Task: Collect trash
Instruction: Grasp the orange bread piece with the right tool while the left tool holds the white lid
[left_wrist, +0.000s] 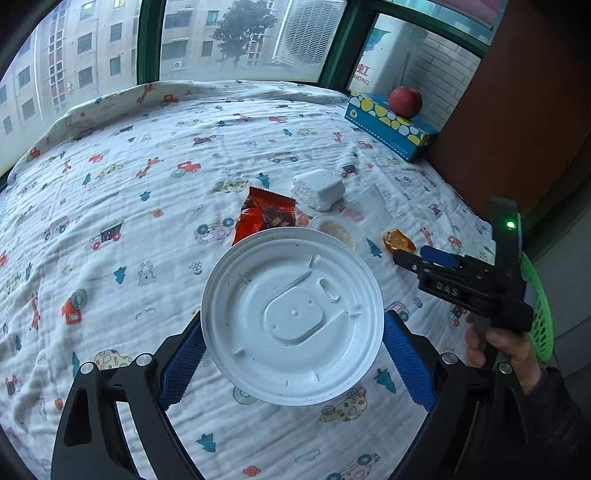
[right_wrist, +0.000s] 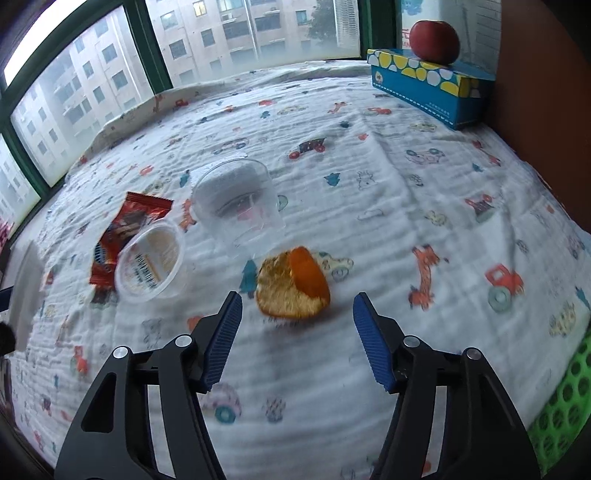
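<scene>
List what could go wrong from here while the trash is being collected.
1. The left tongs pinch the white plastic lid only by its rim; it could flex and pop out.
2. The right tongs stand open just short of the orange peel; closing now might catch the printed cloth or push the peel away.
3. The clear plastic cup lies on its side close behind the peel and could roll if bumped.

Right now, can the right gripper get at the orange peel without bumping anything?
Probably yes. The right gripper points at the orange peel, jaws open, not touching it. Bare cloth lies between; the clear cup and small tub sit off to its side.
</scene>
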